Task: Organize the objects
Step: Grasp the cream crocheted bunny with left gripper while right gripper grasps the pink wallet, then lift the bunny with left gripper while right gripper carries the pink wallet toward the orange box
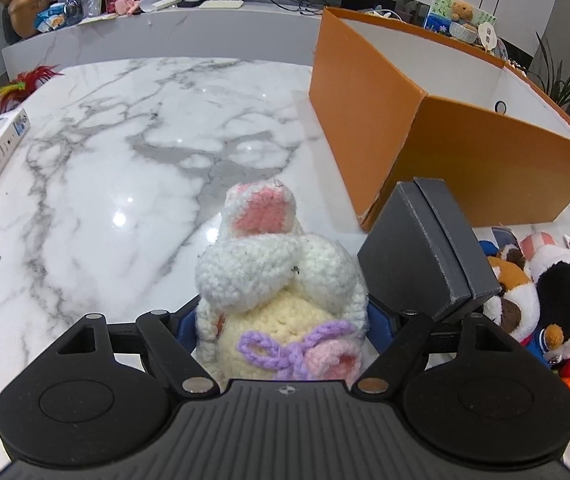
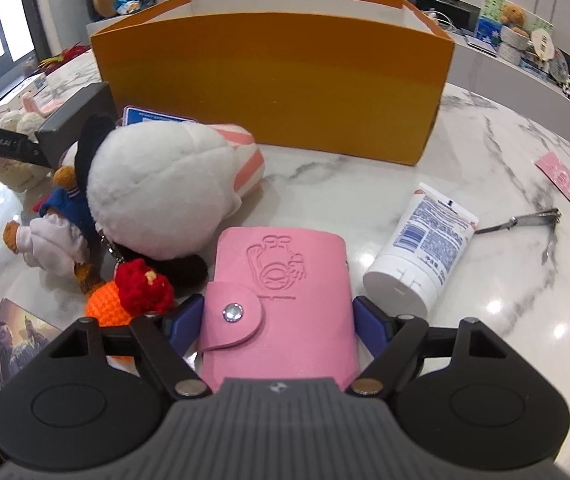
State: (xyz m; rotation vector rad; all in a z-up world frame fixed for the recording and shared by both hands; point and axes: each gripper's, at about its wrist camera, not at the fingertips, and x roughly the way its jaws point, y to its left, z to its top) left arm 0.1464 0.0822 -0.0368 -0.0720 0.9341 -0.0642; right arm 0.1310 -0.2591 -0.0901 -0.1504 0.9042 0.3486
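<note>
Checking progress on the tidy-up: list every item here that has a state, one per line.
orange box: open-topped, upright on the marble.
crochet bunny: between the left tool's jaws, ear flopped.
pink card wallet: snapped shut, between the right tool's jaws.
dark grey box: tilted, lid on.
white tube: lying down, cap on.
</note>
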